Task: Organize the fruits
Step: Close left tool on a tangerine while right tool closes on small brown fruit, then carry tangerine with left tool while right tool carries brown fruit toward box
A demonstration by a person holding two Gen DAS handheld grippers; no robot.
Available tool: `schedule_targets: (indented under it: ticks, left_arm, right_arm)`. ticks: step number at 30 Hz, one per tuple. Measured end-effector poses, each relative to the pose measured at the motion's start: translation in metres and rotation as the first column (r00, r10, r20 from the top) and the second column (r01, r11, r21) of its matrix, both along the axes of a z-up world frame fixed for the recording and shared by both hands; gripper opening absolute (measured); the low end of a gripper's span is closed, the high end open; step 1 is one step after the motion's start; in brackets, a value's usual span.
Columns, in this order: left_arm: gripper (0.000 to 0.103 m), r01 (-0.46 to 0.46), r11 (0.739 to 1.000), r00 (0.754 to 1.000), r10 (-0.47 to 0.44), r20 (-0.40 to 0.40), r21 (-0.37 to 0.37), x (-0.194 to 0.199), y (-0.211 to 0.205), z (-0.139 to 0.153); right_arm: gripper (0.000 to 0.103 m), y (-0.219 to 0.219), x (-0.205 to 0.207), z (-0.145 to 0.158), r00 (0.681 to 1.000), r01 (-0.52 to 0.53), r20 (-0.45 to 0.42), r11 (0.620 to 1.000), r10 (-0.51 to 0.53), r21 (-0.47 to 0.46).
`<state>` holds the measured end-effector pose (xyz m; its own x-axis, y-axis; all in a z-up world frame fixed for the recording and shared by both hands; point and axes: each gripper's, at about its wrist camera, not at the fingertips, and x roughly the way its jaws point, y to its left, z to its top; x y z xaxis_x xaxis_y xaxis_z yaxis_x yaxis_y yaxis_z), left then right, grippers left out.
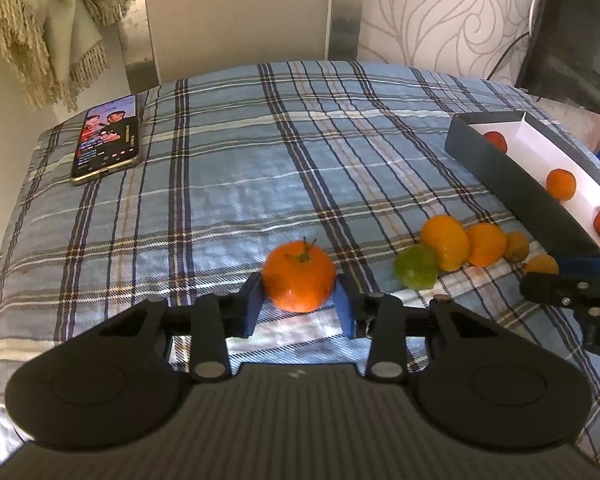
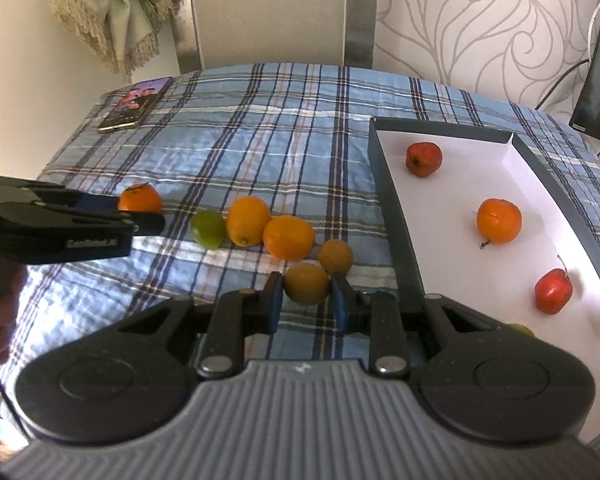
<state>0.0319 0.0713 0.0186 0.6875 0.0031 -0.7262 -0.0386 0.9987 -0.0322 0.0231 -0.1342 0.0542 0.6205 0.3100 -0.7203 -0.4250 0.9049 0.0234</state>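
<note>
Left gripper (image 1: 300,292): jaws clamped on a stemmed orange tomato (image 1: 300,276) resting on the plaid-covered counter (image 1: 239,168) | right gripper (image 2: 308,294): jaws closed on a small yellow-brown fruit (image 2: 307,283), apparently bound for the white-lined tray (image 2: 396,216) just beside it; three fruits lie inside | printing on the left gripper's side too blurred to read
</note>
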Motion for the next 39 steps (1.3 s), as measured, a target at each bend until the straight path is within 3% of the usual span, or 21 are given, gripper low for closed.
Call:
schedule_targets:
  ticks: [13, 39]
  left_arm:
    - [0.043, -0.057, 0.998, 0.998, 0.057, 0.002, 0.006, -0.009, -0.010, 0.007]
    - [0.043, -0.106, 0.994, 0.993, 0.104, 0.046, 0.032, -0.036, -0.045, 0.032]
  right_arm:
    - [0.029, -0.020, -0.009, 0.018, 0.998, -0.061, -0.005, 0.995, 0.062, 0.078]
    - [0.029, -0.054, -0.033, 0.044, 0.986, -0.161, 0.056, 0.978, 0.155, 0.131]
